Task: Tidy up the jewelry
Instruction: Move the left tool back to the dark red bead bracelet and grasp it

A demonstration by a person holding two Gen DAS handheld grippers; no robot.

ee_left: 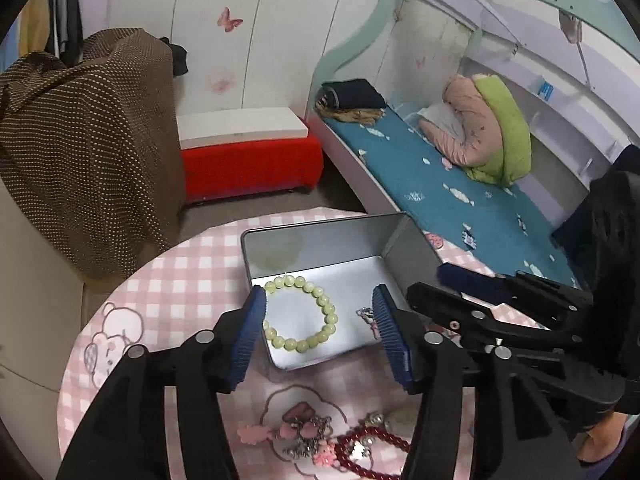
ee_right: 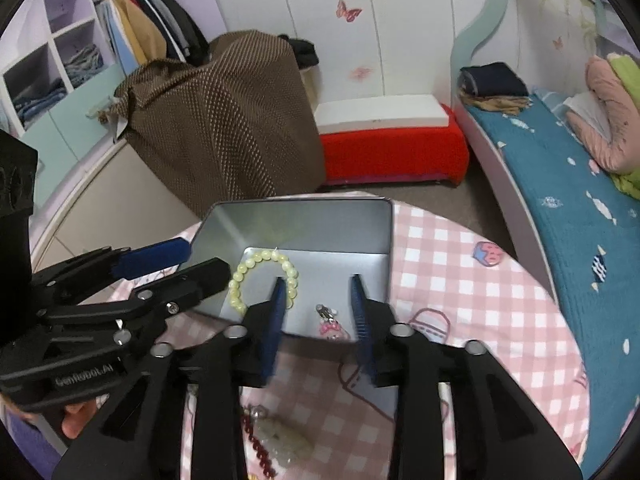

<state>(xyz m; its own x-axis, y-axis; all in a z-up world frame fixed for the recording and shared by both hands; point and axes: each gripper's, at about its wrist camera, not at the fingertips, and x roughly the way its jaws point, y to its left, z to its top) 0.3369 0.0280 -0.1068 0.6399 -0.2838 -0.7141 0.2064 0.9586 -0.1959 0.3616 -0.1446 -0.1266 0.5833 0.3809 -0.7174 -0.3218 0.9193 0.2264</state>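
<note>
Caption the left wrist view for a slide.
Open left tool above tin holding green bead bracelet; more jewelry waits on the checked cloth.

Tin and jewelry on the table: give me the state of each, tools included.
Tin: lid open, standing up at the back.
Green bead bracelet: lying flat inside the tin.
Small pink charm: inside the tin, beside the bracelet.
Red bead bracelet: on the tablecloth, outside the tin.
Pink charm cluster: on the tablecloth, outside the tin.
Left tool: open, holding nothing.
Right tool: open, holding nothing.
</note>
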